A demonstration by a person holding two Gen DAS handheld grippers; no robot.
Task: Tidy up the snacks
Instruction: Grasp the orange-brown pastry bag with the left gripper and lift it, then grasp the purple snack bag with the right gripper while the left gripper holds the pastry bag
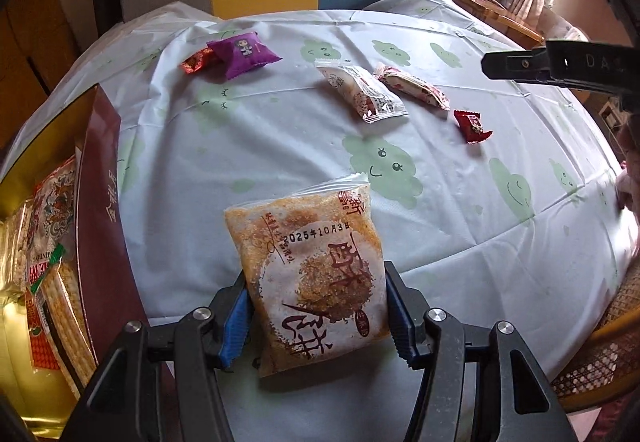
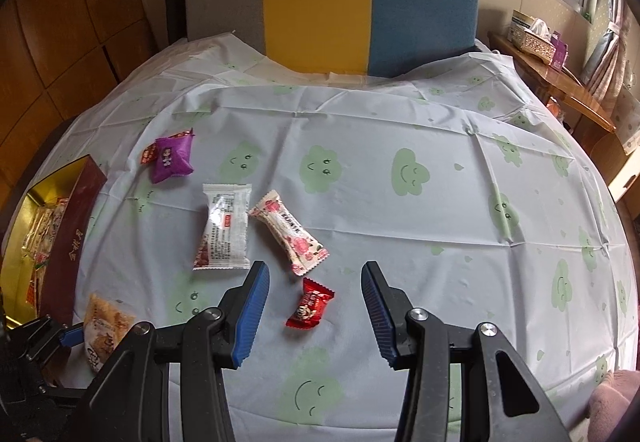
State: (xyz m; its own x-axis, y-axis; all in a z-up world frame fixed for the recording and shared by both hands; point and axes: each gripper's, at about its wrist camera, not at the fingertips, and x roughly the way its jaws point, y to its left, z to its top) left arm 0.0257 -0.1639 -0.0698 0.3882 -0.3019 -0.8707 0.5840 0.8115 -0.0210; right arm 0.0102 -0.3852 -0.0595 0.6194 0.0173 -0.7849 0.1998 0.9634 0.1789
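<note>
**Operator:** Starting at the left: the gift box (image 1: 96, 209), maroon wall and gold lining, sits at the surface's left edge with flat packets already inside. My left claw (image 1: 316, 318) is clenched on the sesame-cake packet (image 1: 308, 266), a crinkly clear pouch of brown crumbly pastry, long axis pointing away from me. The box lies just left of it, so that is the direction I judge this load goes.

**Spotter:** And the loose pieces?

**Operator:** Further back, a puffy purple pillow packet (image 2: 171, 158) touches a small orange-red candy (image 2: 148, 153). Mid-cloth, a white flat sachet (image 2: 223, 228) lies beside a rose-printed twist bar (image 2: 289, 232), the bar angled down to the right.

**Spotter:** Your right side?

**Operator:** My right claw (image 2: 316, 312) is released, jaws wide, hovering over the smooth plastic tablecloth (image 2: 400, 234). The red foil candy (image 2: 309, 304) sits directly between its blue ribbed pads (image 2: 251, 316), long axis tilted up to the right. The right claw is clearly the nearer one; I'd expect a straight descent to suffice.
</note>
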